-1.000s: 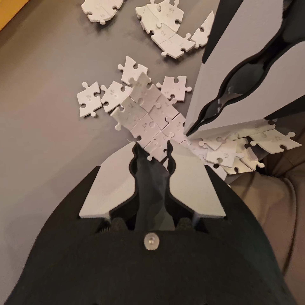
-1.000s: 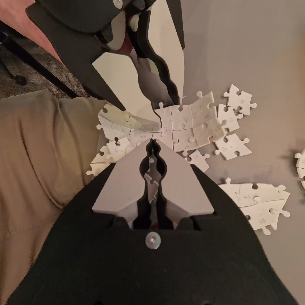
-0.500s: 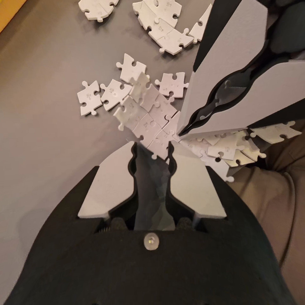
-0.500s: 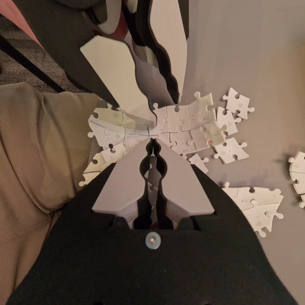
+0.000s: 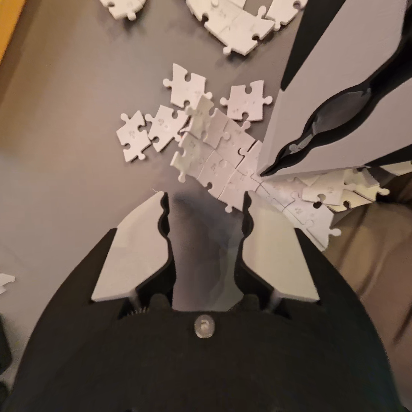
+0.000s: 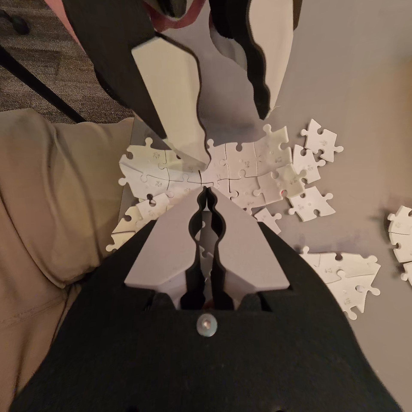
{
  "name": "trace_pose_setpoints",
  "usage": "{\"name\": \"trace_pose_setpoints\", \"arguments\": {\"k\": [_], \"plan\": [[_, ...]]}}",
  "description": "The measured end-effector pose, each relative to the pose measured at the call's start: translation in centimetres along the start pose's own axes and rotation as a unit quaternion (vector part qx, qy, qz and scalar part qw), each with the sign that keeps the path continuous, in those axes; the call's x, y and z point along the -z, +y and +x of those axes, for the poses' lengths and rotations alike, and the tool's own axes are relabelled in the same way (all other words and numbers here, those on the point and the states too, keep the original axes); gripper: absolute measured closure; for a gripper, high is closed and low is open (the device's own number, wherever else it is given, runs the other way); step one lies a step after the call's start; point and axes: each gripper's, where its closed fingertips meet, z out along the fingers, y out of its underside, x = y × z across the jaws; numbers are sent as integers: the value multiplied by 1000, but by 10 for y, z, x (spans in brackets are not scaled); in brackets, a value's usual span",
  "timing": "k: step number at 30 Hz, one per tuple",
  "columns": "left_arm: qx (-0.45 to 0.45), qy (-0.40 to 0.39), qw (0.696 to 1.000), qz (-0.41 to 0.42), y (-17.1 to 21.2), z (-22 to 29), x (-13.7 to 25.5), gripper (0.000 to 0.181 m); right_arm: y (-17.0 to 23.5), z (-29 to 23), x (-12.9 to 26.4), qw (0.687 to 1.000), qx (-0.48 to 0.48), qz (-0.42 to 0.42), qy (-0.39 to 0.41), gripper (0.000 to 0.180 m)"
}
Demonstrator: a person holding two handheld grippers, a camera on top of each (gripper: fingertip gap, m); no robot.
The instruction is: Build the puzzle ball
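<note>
A curved section of joined white puzzle pieces (image 5: 223,160) lies across the middle of the grey table (image 5: 66,156), resting partly on loose pieces. It also shows in the right wrist view (image 6: 243,165). My left gripper (image 5: 205,197) is open and empty, its right finger beside the section's near edge. In the right wrist view it (image 6: 234,136) comes in from the top with one finger (image 6: 191,142) over the section. My right gripper (image 6: 205,189) is shut, its tips pinching the section's edge at a seam. It shows in the left wrist view (image 5: 262,175) at the right.
Loose white pieces (image 5: 133,138) lie left of and beyond the section. More lie under it at the table edge (image 5: 323,191). Other joined sections sit farther off (image 5: 234,26) (image 6: 343,278) (image 6: 401,234). A person's khaki clothing (image 6: 44,200) lies against the table edge.
My left gripper has opened and let go of the joined section, drawing back a little. My right gripper stays shut at the section's edge.
</note>
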Motion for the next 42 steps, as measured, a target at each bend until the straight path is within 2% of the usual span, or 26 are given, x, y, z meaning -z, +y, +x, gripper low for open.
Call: {"name": "trace_pose_setpoints", "arguments": {"k": [1,20,35,42], "plan": [[0,3,1000,-4,1,1,-2,116,0,0,0,1000,0,0,0,180],[25,4,1000,0,5,1,-4,114,-9,-4,-6,1000,2,6,-18,180],[75,42,996,3,14,1,0,114,-9,-7,-8,995,-31,-56,-79,180],[77,41,996,-1,15,1,0,113,-9,-7,-8,994,-19,-76,-81,180]]}}
